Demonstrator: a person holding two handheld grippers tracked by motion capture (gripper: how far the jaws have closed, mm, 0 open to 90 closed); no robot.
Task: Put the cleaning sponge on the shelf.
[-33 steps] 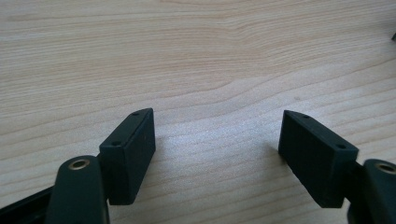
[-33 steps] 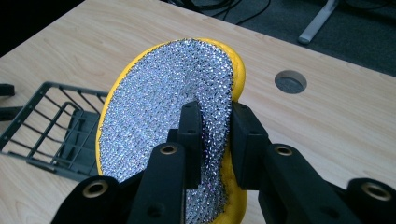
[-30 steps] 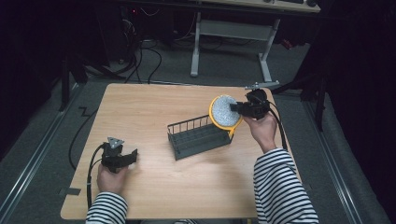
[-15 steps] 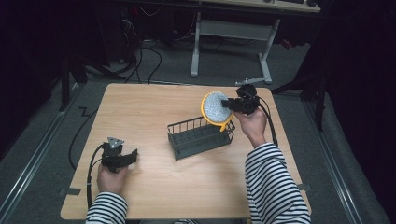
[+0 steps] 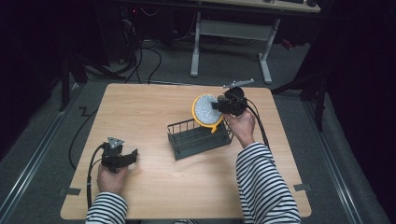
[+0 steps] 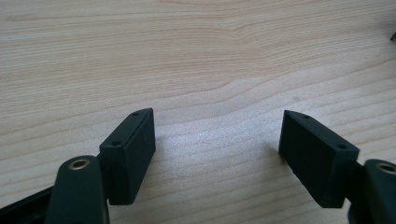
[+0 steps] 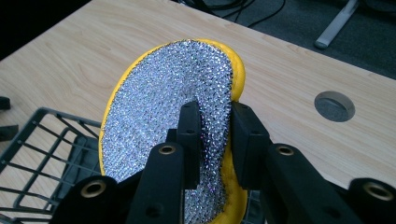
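Note:
A round yellow sponge (image 5: 206, 111) with a glittering silver scouring face (image 7: 163, 112) stands on edge in the air. My right gripper (image 5: 216, 105) is shut on its rim, one black jaw on each face, as the right gripper view (image 7: 215, 109) shows. The sponge hangs over the far right end of a black wire basket (image 5: 198, 140), whose bars (image 7: 42, 154) show under it. My left gripper (image 5: 130, 156) rests low at the table's front left. Its jaws (image 6: 219, 126) stand open over bare wood with nothing between them.
The light wooden table (image 5: 140, 107) has a round cable hole (image 7: 334, 106) near its far right side. A cable trails from each gripper. Beyond the table's far edge are white desk legs (image 5: 196, 46) and floor cables.
My right gripper has carried the sponge to the left and slightly down, from beside the basket's far right corner to over its right end. The left gripper has stayed put.

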